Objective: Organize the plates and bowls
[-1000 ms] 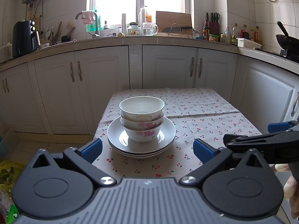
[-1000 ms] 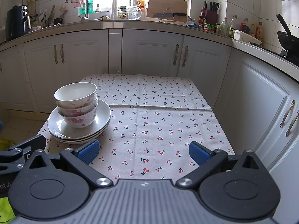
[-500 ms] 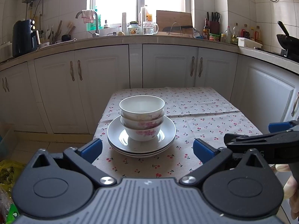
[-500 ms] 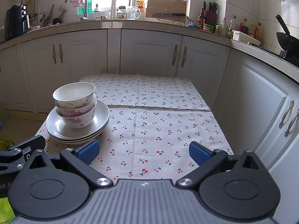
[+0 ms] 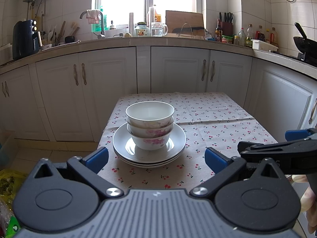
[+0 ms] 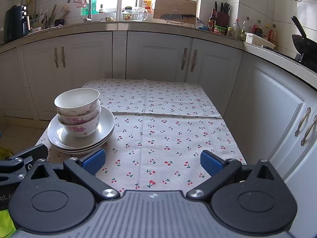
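The left gripper (image 5: 156, 159) has its blue-padded fingers (image 5: 96, 158) spread wide and holds nothing; it hangs just short of the near edge of the table (image 5: 227, 127), aimed straight at the stack of dishes. The right gripper (image 6: 152, 161) is spread just as wide and is also empty, hovering over the near edge of the same table, to the right of the stack. In the left wrist view the right gripper's black body shows at the right border, with part of a hand (image 5: 311, 200) behind it.

Three nested bowls (image 5: 150, 126), white with pink flowers, stand upright in the middle of a pile of white plates (image 5: 178, 140). This stack sits on the near left part of the table, on a cherry-print tablecloth (image 6: 168, 123); seen from the left gripper it lies between the two fingers, a little beyond their tips and not touching them. Seen from the right gripper, the stack lies beyond and just left of the left finger.

Behind the table run white cabinets (image 6: 158, 59) under a counter, with a cutting board (image 6: 175, 10) at the window and a black wok (image 6: 305, 42) to the far right.
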Tool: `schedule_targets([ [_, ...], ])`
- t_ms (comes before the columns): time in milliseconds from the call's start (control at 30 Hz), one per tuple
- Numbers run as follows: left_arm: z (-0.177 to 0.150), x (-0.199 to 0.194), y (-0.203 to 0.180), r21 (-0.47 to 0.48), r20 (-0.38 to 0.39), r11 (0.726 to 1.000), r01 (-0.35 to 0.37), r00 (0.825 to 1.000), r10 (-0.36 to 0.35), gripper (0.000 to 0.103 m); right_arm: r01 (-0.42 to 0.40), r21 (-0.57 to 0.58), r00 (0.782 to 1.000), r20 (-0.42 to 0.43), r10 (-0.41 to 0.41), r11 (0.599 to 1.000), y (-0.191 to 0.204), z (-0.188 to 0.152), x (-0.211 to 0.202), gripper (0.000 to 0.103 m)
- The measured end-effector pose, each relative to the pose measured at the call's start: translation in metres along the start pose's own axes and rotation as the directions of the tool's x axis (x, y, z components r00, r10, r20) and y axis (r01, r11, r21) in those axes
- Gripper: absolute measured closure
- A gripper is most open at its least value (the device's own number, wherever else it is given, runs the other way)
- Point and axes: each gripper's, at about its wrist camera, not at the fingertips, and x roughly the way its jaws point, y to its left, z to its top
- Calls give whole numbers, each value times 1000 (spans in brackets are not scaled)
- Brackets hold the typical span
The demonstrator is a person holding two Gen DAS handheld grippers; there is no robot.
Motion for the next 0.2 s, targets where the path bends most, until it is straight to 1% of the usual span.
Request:
schedule_targets([
  [200, 0, 0, 0, 1, 0, 1000, -1, 1000, 1, 1, 3, 1, 1000, -2, -3, 1000, 1, 0, 1, 0],
])
